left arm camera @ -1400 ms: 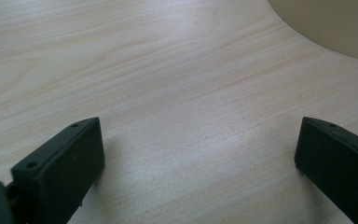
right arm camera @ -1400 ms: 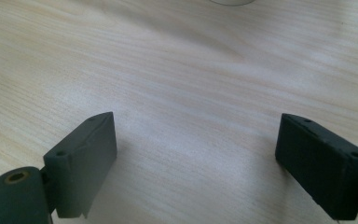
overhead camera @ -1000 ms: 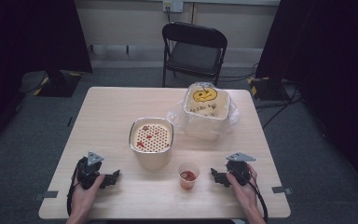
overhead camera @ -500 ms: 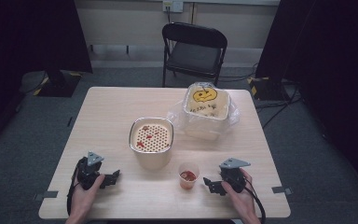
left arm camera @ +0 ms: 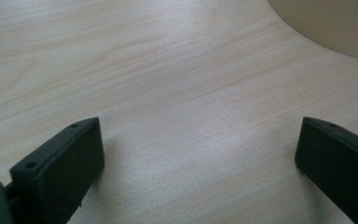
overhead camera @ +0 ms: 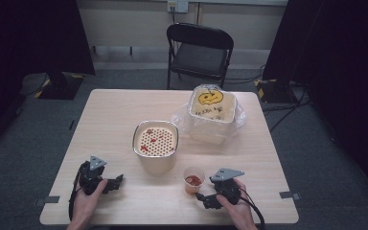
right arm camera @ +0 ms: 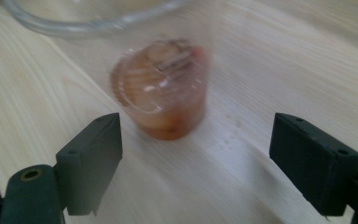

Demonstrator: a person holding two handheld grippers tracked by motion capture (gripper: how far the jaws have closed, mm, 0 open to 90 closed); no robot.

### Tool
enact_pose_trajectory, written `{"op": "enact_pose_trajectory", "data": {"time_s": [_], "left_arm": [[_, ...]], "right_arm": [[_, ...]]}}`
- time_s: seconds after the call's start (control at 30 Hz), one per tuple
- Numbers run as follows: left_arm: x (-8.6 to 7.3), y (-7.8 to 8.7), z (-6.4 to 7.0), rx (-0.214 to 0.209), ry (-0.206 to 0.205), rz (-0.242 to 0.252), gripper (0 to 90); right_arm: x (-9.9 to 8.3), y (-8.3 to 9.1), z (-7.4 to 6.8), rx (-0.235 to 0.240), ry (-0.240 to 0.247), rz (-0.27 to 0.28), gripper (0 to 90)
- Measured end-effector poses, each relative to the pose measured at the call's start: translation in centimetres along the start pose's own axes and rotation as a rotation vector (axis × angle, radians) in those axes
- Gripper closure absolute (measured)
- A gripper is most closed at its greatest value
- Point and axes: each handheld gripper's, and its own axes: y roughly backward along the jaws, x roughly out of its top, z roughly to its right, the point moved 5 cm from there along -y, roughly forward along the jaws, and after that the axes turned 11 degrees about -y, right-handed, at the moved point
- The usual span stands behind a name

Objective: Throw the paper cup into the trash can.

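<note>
While the person's hands are coming in from the near edge of the tabletop, a beige container with a perforated, red-flecked top is standing near the middle and serving as the landmark. Just beside that container, toward the near right, a small clear cup with reddish contents is sitting upright on the wood. The right gripper is lying just nearer the person than the cup, held in the right hand; in the right gripper view its fingers are standing wide apart with the cup ahead of them and between their lines, not touching either one, though the cup is blurred there. The left gripper is resting to the near left of the container, gripped by the left hand; in the left gripper view its fingers are spread apart over bare wood, with the container's beige wall showing at the upper right corner. Beyond the container, to the far right, a tub with a yellow pumpkin face on its lid is sitting inside a crumpled clear plastic bag. Past the tabletop's far edge, a black folding chair is standing.
</note>
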Motion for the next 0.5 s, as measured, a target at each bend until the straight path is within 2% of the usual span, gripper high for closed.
{"op": "enact_pose_trajectory", "data": {"time_s": [0.1, 0.2, 0.3, 0.5], "left_arm": [[0.0, 0.0, 0.0, 0.0, 0.001, 0.0, 0.6], [0.0, 0.0, 0.0, 0.0, 0.0, 0.0, 0.6], [0.0, 0.0, 0.0, 0.002, 0.001, 0.0, 0.6], [0.0, 0.0, 0.0, 0.0, 0.0, 0.0, 0.6]], "right_arm": [[0.2, -0.3, -0.6, 0.026, 0.015, 0.006, 16.7], [0.6, -0.6, -1.0, 0.029, 0.022, 0.021, 16.9], [1.3, -0.8, -1.2, 0.072, 0.003, 0.054, 18.1], [2.4, -1.6, -1.8, 0.075, 0.021, 0.073, 21.1]]}}
